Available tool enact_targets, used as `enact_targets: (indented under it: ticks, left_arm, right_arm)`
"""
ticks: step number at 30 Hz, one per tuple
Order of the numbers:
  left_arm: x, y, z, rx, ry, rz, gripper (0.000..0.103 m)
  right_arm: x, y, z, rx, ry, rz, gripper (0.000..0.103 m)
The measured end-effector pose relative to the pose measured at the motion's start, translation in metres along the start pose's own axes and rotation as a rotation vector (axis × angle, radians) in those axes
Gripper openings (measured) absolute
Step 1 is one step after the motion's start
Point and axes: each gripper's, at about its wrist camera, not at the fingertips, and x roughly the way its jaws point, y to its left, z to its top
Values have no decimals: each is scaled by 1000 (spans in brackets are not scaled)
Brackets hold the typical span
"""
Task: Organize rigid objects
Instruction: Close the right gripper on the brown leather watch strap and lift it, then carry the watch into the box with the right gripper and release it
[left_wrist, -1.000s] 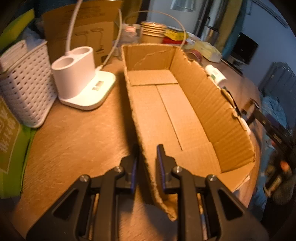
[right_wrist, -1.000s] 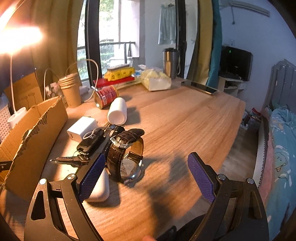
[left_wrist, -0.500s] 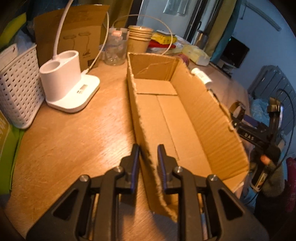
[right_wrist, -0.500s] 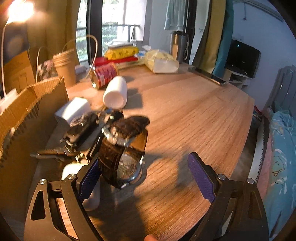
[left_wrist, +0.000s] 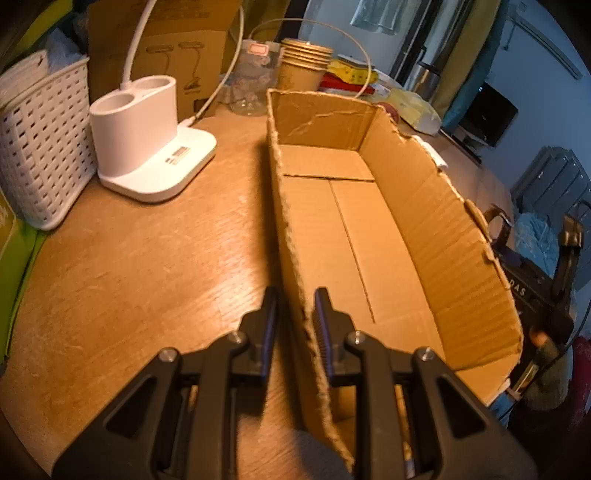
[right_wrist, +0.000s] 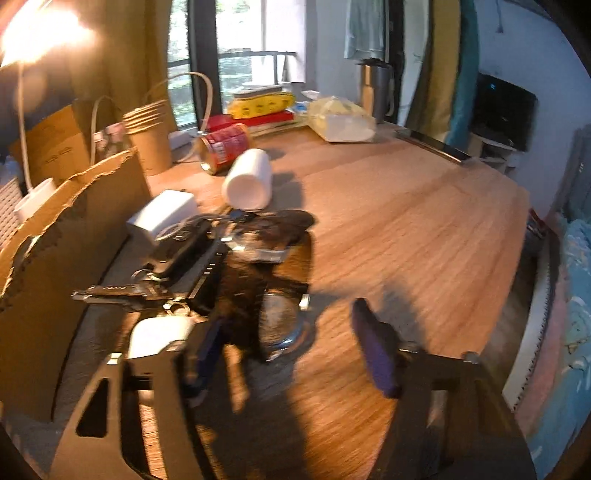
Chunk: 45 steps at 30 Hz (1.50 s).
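My left gripper (left_wrist: 293, 325) is shut on the near left wall of an empty open cardboard box (left_wrist: 354, 236), one finger on each side of the wall. My right gripper (right_wrist: 291, 354) is open, with the brown-strap wristwatch (right_wrist: 275, 280) between its fingers on the wooden table. Left of the watch lie a black car key fob with keys (right_wrist: 177, 258), a white earbud case (right_wrist: 159, 332), a white charger block (right_wrist: 162, 214) and a white cylinder (right_wrist: 249, 179) on its side. The box wall (right_wrist: 55, 258) stands at the left of the right wrist view.
A white lamp base with two cups (left_wrist: 147, 140) and a white lattice basket (left_wrist: 40, 144) stand left of the box. Paper cups (right_wrist: 147, 133), a red can (right_wrist: 225, 146), yellow and red packs (right_wrist: 262, 107), a tissue pack (right_wrist: 340, 118) and a steel mug (right_wrist: 376, 88) line the back.
My right gripper has moved forward and down over the watch, which now sits between its fingers. My left gripper keeps its hold on the box wall; the view has shifted slightly.
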Motion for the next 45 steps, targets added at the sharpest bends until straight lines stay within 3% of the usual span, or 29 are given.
enact_targets:
  ticks: [1, 10, 12, 13, 24, 28, 45]
  left_arm:
    - [1, 0, 0, -1, 0, 2, 21]
    - [3, 4, -1, -26, -23, 15, 20]
    - [3, 3, -2, -23, -29, 17, 19]
    - [2, 2, -2, -23, -30, 18, 19]
    - [1, 0, -2, -20, -37, 24, 19]
    - [1, 0, -2, -19, -37, 24, 19]
    - [1, -1, -2, -17, -37, 30, 19]
  right_arm:
    - [0, 2, 0, -6, -2, 8, 42]
    - [-7, 2, -5, 1, -36, 33, 39]
    - [-11, 3, -6, -3, -47, 39, 34]
    - [-14, 3, -5, -7, -60, 39, 22]
    - [-26, 2, -1, 6, -93, 58, 20]
    - [-35, 4, 3, 3, -113, 63, 11]
    - [-74, 27, 21, -48, -175, 143, 10]
